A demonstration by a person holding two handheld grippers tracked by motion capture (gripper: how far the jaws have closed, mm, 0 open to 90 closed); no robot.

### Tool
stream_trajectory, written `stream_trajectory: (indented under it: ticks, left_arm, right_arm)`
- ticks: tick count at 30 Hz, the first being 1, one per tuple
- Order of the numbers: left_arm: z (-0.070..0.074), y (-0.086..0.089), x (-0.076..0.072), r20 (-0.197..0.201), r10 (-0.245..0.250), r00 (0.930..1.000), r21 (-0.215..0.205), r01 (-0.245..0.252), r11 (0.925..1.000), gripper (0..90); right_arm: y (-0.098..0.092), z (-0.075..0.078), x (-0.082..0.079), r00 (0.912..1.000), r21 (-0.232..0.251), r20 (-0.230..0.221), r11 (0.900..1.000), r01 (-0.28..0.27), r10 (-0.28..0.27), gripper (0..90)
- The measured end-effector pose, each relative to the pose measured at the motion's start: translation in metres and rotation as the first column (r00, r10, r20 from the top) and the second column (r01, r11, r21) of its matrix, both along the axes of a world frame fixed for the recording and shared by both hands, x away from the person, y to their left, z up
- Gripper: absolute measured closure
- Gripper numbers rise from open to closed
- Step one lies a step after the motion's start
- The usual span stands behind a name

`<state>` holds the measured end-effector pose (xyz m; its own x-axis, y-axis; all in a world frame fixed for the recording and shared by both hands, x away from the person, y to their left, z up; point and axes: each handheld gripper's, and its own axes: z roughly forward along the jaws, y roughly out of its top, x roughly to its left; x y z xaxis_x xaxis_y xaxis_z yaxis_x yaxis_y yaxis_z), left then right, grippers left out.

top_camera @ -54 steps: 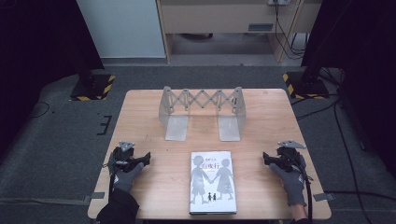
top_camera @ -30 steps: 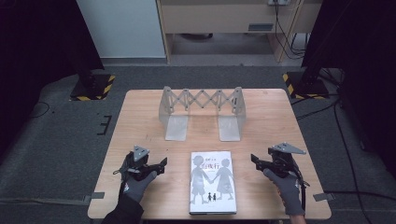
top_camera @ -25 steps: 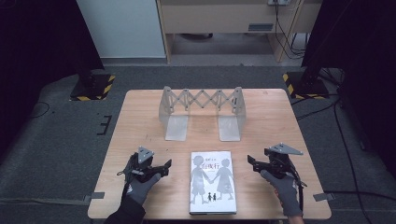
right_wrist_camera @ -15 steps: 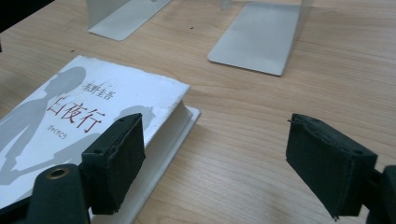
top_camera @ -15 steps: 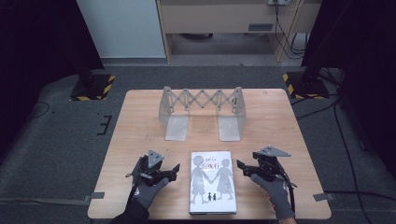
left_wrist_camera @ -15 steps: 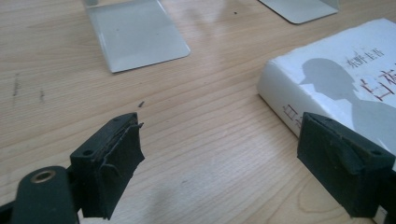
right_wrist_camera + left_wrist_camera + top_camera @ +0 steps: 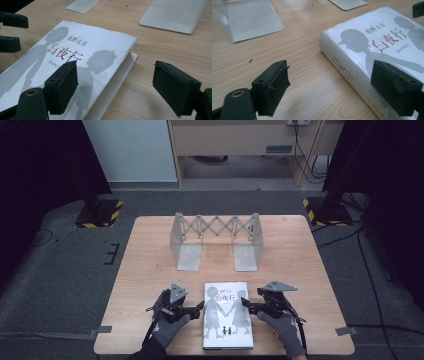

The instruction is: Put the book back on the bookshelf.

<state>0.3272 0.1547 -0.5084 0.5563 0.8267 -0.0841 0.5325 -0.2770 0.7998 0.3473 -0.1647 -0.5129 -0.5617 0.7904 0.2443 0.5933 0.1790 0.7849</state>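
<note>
book [image 7: 227, 314] flat on table [image 7: 300, 250], open tongs [image 7: 199, 308] flanking it.

Book [image 7: 227, 315] flat on table [image 7: 150, 265] near front edge, between both claws, expanding rack [image 7: 216, 240] behind it

At the far side of your wooden table [image 7: 150, 250] a grey metal expanding book rack [image 7: 216, 240] stands upright, its two flat base plates lying on the top. Beyond the table, yellow-and-black striped stand bases [image 7: 100, 215] rest on the dark carpet.
</note>
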Motion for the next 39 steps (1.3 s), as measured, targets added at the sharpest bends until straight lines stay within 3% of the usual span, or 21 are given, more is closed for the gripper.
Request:
stream_trajectory:
  ticks: [4, 14, 18, 25, 29, 30, 35, 39]
  left_arm:
    - [-0.002, -0.005, 0.000, -0.005, -0.012, 0.9999, -0.005, 0.012, 0.9999, 13.7]
    - [-0.008, -0.014, 0.001, -0.007, -0.058, 0.9983, -0.030, 0.058, 0.9979, 8.9]
    - [-0.009, -0.015, 0.002, -0.005, -0.063, 0.9980, -0.040, 0.063, 0.9972, 7.8]
    - [-0.010, -0.014, 0.002, 0.001, -0.052, 0.9987, -0.045, 0.052, 0.9976, 4.6]
    - [-0.010, -0.013, 0.002, 0.004, -0.049, 0.9988, -0.048, 0.049, 0.9977, 2.3]
    - [-0.009, -0.013, 0.003, 0.004, -0.048, 0.9988, -0.049, 0.048, 0.9976, 2.1]
    - [-0.010, -0.014, 0.003, 0.017, -0.059, 0.9981, -0.048, 0.060, 0.9970, 1.3]
    - [-0.011, -0.013, 0.003, 0.005, -0.053, 0.9986, -0.059, 0.053, 0.9968, 0.3]
  right_arm:
    - [0.005, -0.004, -0.001, 0.9997, -0.001, -0.013, 1.000, -0.023, 0.023, 20.5]
    - [0.017, -0.010, -0.002, 0.9955, 0.053, -0.045, 0.995, -0.081, 0.083, 20.5]
    - [0.021, -0.010, -0.002, 0.9955, 0.049, -0.037, 0.995, -0.085, 0.087, 20.4]
    - [0.019, -0.001, -0.003, 0.9970, 0.060, 0.025, 0.995, -0.074, 0.073, 22.2]
    - [0.020, 0.003, -0.002, 0.9958, 0.092, 0.066, 0.993, -0.070, 0.064, 22.4]
    - [0.022, 0.006, -0.001, 0.9949, 0.126, 0.080, 0.989, -0.072, 0.062, 22.8]
    - [0.028, 0.005, 0.000, 0.9952, 0.152, 0.064, 0.985, -0.083, 0.074, 23.4]
    - [0.033, 0.003, -0.002, 0.9953, 0.153, 0.046, 0.984, -0.092, 0.086, 24.0]
